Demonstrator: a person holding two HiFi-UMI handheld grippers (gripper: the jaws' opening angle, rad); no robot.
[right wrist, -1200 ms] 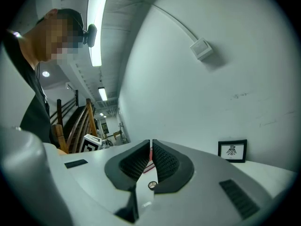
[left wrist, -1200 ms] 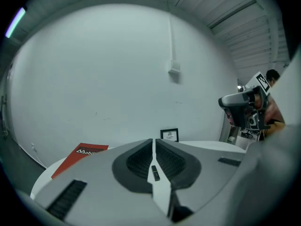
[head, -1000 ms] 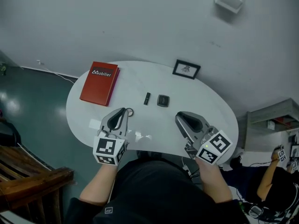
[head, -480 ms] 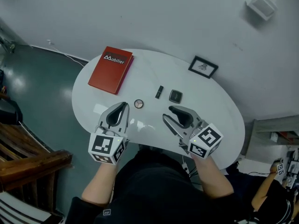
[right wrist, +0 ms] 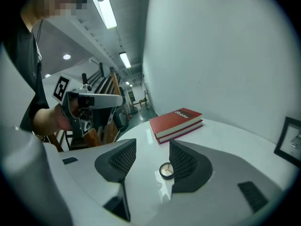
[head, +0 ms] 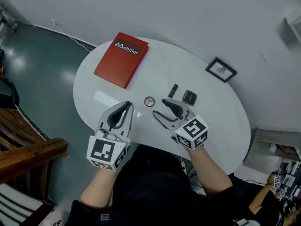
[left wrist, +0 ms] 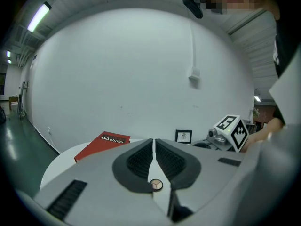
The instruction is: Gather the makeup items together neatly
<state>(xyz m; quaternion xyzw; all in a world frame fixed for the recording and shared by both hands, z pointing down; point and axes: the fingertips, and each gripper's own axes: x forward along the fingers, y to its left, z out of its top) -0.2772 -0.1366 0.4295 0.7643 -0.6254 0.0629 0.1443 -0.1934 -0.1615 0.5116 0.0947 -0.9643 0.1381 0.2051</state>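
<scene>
White oval desk (head: 214,121) under you carries a red book (head: 121,59) at far left and a framed picture (head: 221,69) at the far edge, and only the head view shows the black tube (head: 173,90) and square compact (head: 190,97) side by side near the middle, with bare room along the near edge. Your left claw (head: 127,107) is clenched on nothing, its own view catching the round compact (left wrist: 155,185) on the desk beyond its tips. Your right claw (head: 159,108) is opening, and its view puts that compact in the gap, close to 1 pad, untouched.
</scene>
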